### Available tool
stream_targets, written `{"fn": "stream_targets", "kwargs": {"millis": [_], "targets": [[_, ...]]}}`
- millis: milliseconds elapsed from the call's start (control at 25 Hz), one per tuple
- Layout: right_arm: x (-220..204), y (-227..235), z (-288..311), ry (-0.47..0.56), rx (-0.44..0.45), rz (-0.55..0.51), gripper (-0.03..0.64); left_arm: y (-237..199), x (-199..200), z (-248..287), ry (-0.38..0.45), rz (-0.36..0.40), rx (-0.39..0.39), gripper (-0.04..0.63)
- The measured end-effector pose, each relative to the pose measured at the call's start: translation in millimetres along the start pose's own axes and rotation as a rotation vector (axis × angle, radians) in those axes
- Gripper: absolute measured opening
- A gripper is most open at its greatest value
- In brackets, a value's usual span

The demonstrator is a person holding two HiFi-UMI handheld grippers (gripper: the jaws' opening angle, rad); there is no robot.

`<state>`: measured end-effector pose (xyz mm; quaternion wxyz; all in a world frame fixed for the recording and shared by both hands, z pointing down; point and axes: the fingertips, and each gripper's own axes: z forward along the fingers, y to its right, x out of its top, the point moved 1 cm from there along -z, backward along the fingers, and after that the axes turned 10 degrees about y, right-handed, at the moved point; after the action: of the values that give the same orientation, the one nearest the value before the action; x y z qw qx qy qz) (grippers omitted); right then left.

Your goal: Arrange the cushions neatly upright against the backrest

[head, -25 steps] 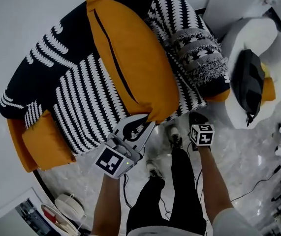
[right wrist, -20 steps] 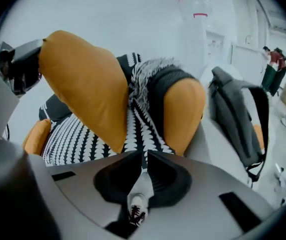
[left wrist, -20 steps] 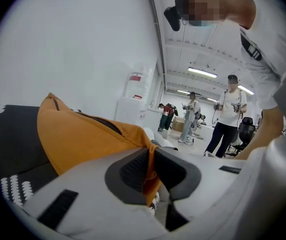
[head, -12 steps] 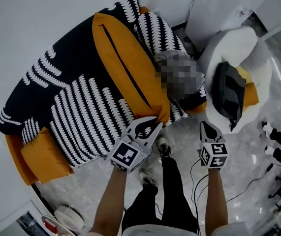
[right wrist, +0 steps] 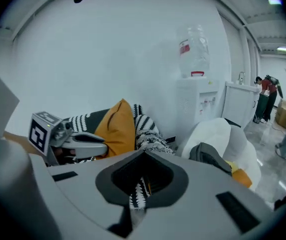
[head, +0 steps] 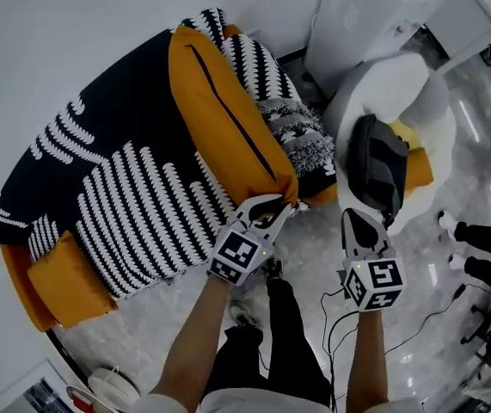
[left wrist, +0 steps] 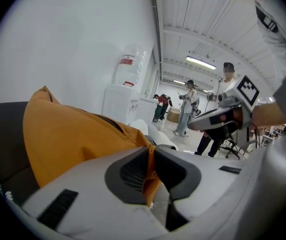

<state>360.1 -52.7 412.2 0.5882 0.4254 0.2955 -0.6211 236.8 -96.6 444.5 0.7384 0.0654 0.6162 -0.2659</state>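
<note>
A long orange cushion (head: 228,119) with a dark zip lies slanted across the sofa (head: 116,188), which wears a black-and-white patterned cover. My left gripper (head: 273,206) is shut on the cushion's near corner at the sofa's front edge; orange fabric (left wrist: 77,139) is pinched between the pads (left wrist: 132,169). A grey fringed cushion (head: 297,132) sits to the right of the orange one. My right gripper (head: 354,220) hangs over the floor in front of the sofa's right end, shut and holding nothing. In the right gripper view the orange cushion (right wrist: 116,126) and the left gripper (right wrist: 77,139) show at the left.
A white armchair (head: 417,84) with a dark bag (head: 376,166) stands to the right of the sofa. A white water dispenser (head: 357,15) is behind it by the wall. The sofa's orange arm (head: 64,274) is at its left end. People stand far across the room (left wrist: 188,106). Cables lie on the floor (head: 417,325).
The right gripper's jaws have closed and it has drawn away from the sofa's edge. The left gripper keeps its hold on the orange cushion's corner, now further right.
</note>
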Motion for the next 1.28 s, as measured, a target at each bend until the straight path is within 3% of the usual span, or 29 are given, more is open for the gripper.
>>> {"fn": "stream_targets", "kwargs": {"millis": [200,440,560,720,920,1120,1280], "targets": [[21.5,-5.3,-30.0,0.014,0.016,-0.062,0.003,9.3,-6.6,37.1,-0.065,0.004,0.006,0.051],[36.3,-5.7,-47.3,-0.007,0.043,-0.130,0.003,12.0,-7.8,48.5,-0.070,-0.012,0.015,0.052],[53.5,-6.3,-48.3,0.002,0.057,-0.139,0.003,13.4,2.3,42.3,-0.046,-0.047,0.018,0.060],[79.6,-13.3,-47.5,0.021,0.091,-0.149,0.003,21.4,20.8,30.0,0.016,-0.091,0.027,0.127],[123.0,-42.5,-39.9,0.116,0.198,-0.179,0.003,11.9,41.1,-7.2,0.041,-0.103,0.130,0.138],[168.9,-84.6,-31.3,0.167,0.352,-0.097,0.003,-22.4,65.5,-62.4,0.078,-0.117,0.267,0.138],[183.5,-127.0,-17.8,0.163,0.456,-0.266,0.003,-47.8,87.2,-119.1,0.104,-0.117,0.411,0.106]]}}
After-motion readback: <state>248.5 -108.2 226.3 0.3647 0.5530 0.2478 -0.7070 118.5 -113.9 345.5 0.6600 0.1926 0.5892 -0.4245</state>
